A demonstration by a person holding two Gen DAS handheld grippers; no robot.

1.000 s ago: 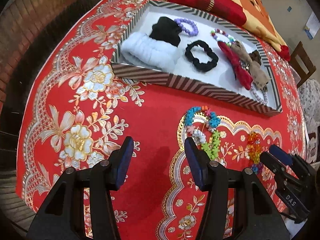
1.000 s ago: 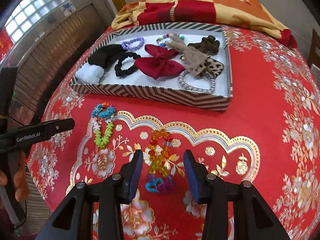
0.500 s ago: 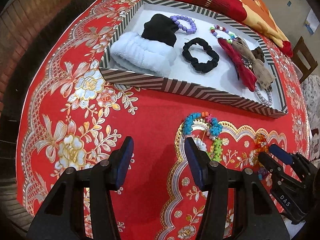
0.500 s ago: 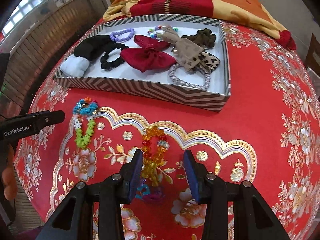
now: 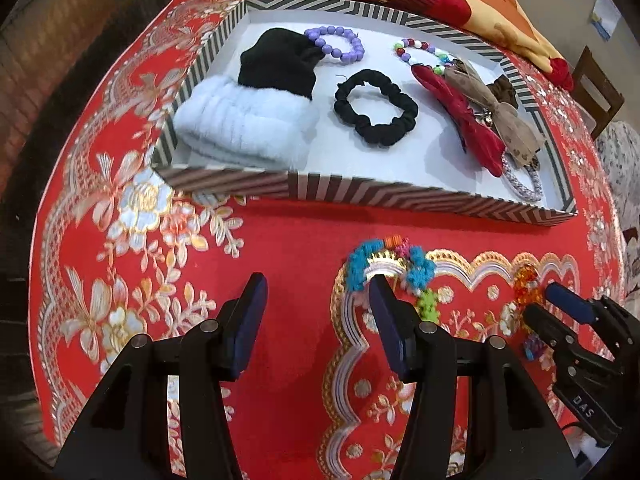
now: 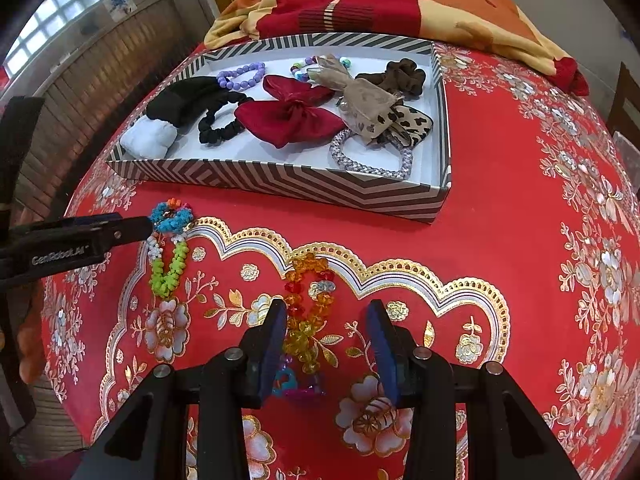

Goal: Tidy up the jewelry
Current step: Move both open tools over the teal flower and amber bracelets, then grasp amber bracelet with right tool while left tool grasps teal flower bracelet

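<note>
A striped tray (image 5: 360,194) (image 6: 280,184) holds scrunchies, bows and bead bracelets. Two bead strings lie on the red cloth in front of it: a blue, white and green one (image 5: 416,270) (image 6: 170,248) and an orange and yellow one (image 6: 306,312) (image 5: 526,284). My left gripper (image 5: 316,304) is open and empty; its right finger sits beside the blue-green string. It also shows in the right wrist view (image 6: 120,232). My right gripper (image 6: 328,332) is open and empty, low over the orange string, which lies between its fingers. It also shows in the left wrist view (image 5: 556,312).
A red cloth with gold flowers (image 6: 540,240) covers the round table. A folded red and yellow blanket (image 6: 400,0) lies behind the tray. A wooden chair (image 5: 598,92) stands at the far right. The table edge drops off at the left (image 5: 40,240).
Both grippers have moved forward toward the tray and lower over the cloth. The right gripper now straddles the orange string. Both stay open.
</note>
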